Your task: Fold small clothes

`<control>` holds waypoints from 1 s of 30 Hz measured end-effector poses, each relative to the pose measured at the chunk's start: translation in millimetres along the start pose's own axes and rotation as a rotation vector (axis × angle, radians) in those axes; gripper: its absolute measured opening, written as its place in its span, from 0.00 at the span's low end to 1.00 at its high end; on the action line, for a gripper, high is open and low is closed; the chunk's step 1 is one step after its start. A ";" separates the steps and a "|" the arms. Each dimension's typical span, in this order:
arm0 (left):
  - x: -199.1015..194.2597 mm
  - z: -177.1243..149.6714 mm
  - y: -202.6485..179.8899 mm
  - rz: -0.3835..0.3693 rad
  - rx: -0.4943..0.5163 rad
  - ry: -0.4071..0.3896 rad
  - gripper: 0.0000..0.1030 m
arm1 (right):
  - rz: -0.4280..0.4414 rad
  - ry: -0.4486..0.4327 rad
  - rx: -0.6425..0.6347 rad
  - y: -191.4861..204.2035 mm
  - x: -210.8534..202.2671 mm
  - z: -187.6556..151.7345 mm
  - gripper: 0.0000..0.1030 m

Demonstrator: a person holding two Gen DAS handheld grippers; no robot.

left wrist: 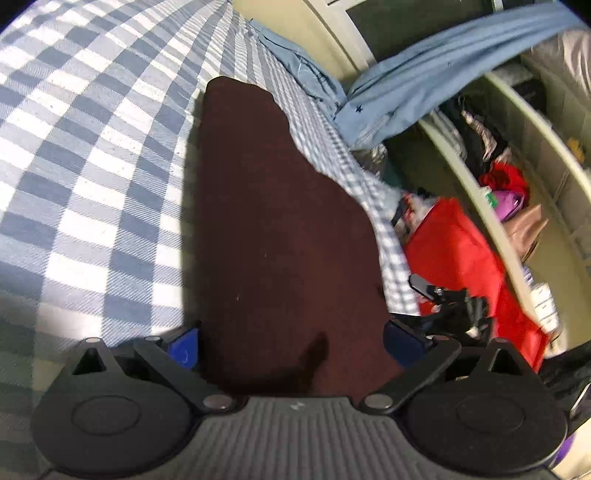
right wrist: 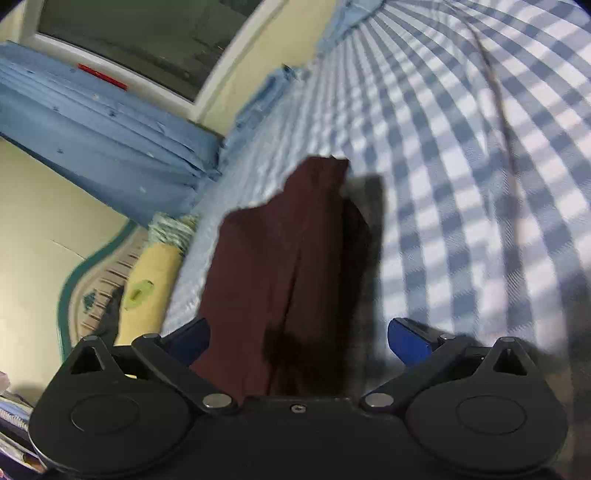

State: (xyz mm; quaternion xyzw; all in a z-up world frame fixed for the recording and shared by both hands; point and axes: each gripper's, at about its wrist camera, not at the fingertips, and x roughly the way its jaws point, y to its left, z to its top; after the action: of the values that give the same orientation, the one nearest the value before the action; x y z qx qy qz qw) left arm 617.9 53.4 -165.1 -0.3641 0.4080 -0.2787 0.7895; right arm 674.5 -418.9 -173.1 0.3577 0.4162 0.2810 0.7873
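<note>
A dark maroon garment (left wrist: 273, 229) lies on a blue-and-white checked bed sheet (left wrist: 92, 147), near the bed's edge. In the left wrist view it fills the gap between the blue fingertips (left wrist: 184, 347) of my left gripper (left wrist: 291, 343), whose jaws stand wide apart around the cloth. In the right wrist view the same maroon garment (right wrist: 288, 266) runs between the blue fingertips (right wrist: 408, 341) of my right gripper (right wrist: 295, 341), also wide apart; folds and a dark crease show near the gripper base. The cloth hides part of each left fingertip.
A light blue curtain (left wrist: 443, 74) hangs past the bed edge. A red bag (left wrist: 461, 251) and shelves with clothes (left wrist: 498, 155) stand beside the bed. In the right wrist view a window (right wrist: 147, 33), blue folded fabric (right wrist: 110, 125) and a floor mat (right wrist: 99, 288) lie left.
</note>
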 end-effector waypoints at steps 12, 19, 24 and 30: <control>28.6 1.9 -13.6 0.098 0.086 -0.006 0.62 | 0.027 0.043 -0.108 20.8 51.9 20.4 0.74; 6.1 2.5 -26.5 0.086 0.120 -0.076 0.27 | -0.007 -0.036 -0.159 48.6 51.7 5.3 0.23; -50.6 9.9 -56.1 0.053 0.190 -0.164 0.27 | 0.011 -0.074 -0.272 116.9 46.2 -5.0 0.22; -154.8 11.4 -67.9 0.046 0.261 -0.203 0.27 | 0.114 -0.132 -0.274 196.0 30.9 -34.1 0.22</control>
State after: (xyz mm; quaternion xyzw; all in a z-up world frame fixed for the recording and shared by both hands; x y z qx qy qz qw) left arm 538.7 132.1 -37.7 -0.2753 0.2946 -0.2731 0.8734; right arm 632.3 -270.0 -44.5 0.2878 0.3003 0.3551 0.8372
